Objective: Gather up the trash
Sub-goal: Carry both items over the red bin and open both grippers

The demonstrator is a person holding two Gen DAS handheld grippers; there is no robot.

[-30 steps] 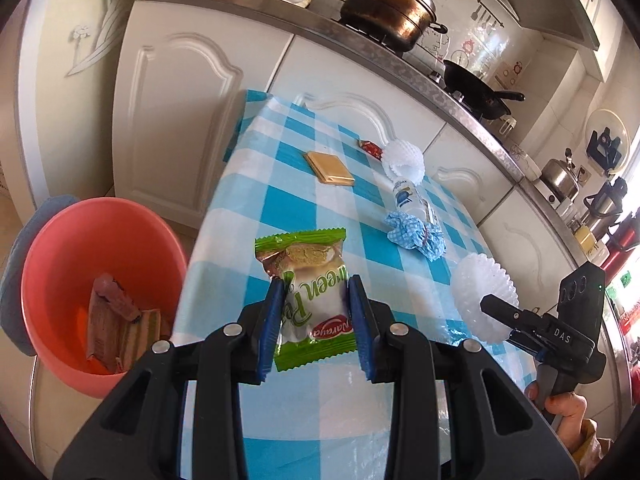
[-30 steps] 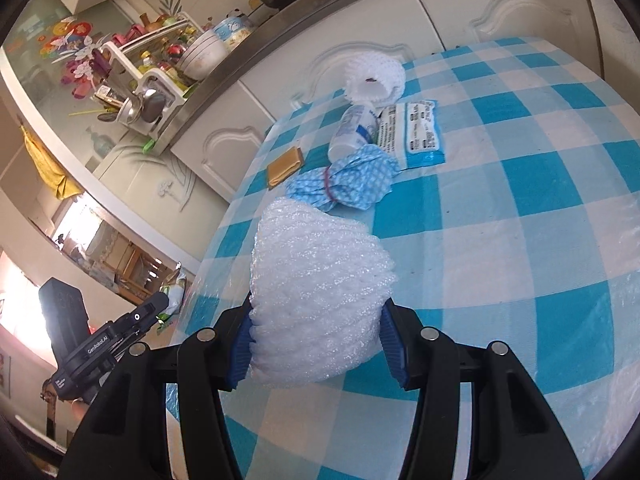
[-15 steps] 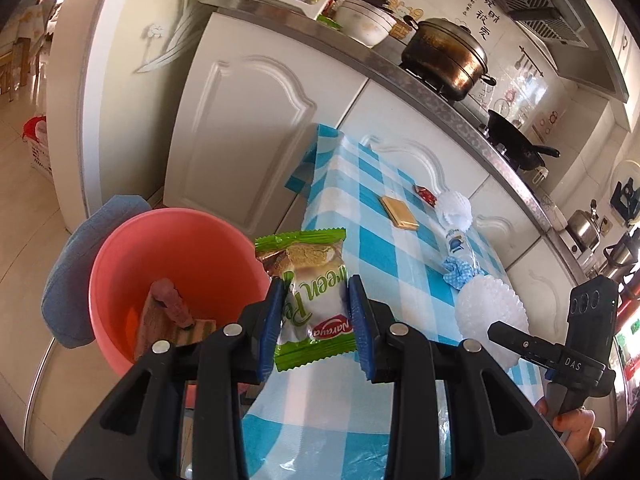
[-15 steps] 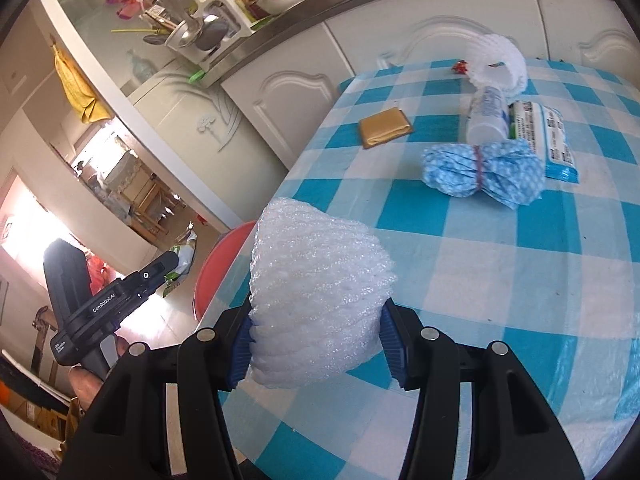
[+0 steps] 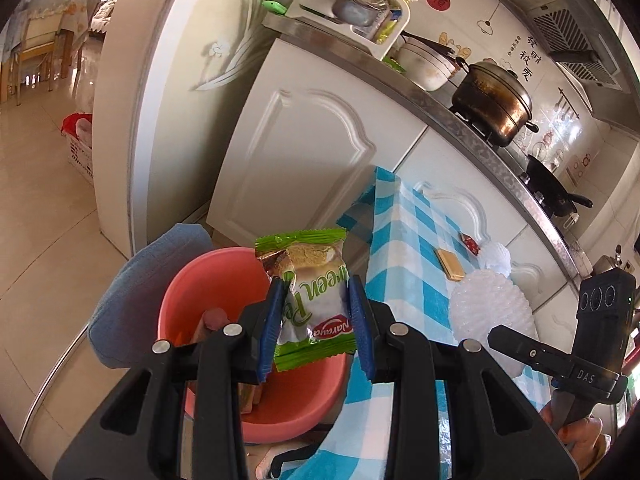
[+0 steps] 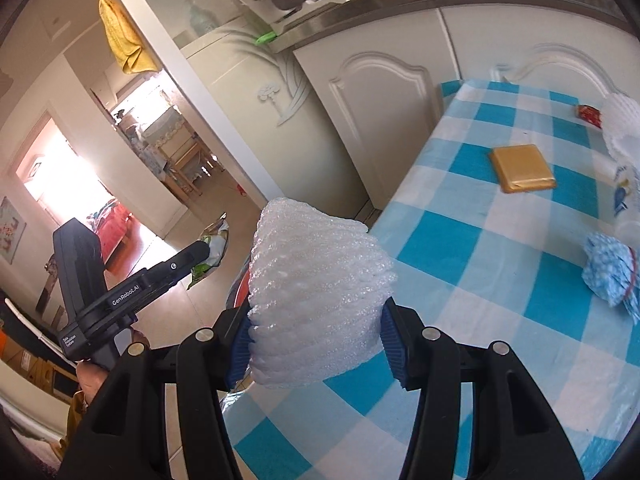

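Observation:
My left gripper (image 5: pixel 314 322) is shut on a green and white snack wrapper (image 5: pixel 308 296) and holds it above the pink basin (image 5: pixel 192 292) on the floor, which has brown scraps inside. My right gripper (image 6: pixel 316 344) is shut on a white foam fruit net (image 6: pixel 316 300) over the table's left edge; the net also shows in the left wrist view (image 5: pixel 492 320). On the blue checked tablecloth (image 6: pixel 500 272) lie a gold square packet (image 6: pixel 522 174), a small red wrapper (image 6: pixel 590 114), a blue crumpled bundle (image 6: pixel 612 276) and another foam net (image 6: pixel 624 120).
White kitchen cabinets (image 5: pixel 316 152) stand behind the table, with a pot (image 5: pixel 494 98) and a pan on the counter. A blue cloth (image 5: pixel 132 288) lies beside the basin. A white laundry basket (image 5: pixel 78 148) stands on the tiled floor at the left.
Both grippers have moved left off the table toward the basin. The left one now holds the wrapper over the basin. The right one has carried the foam net to the table's left edge.

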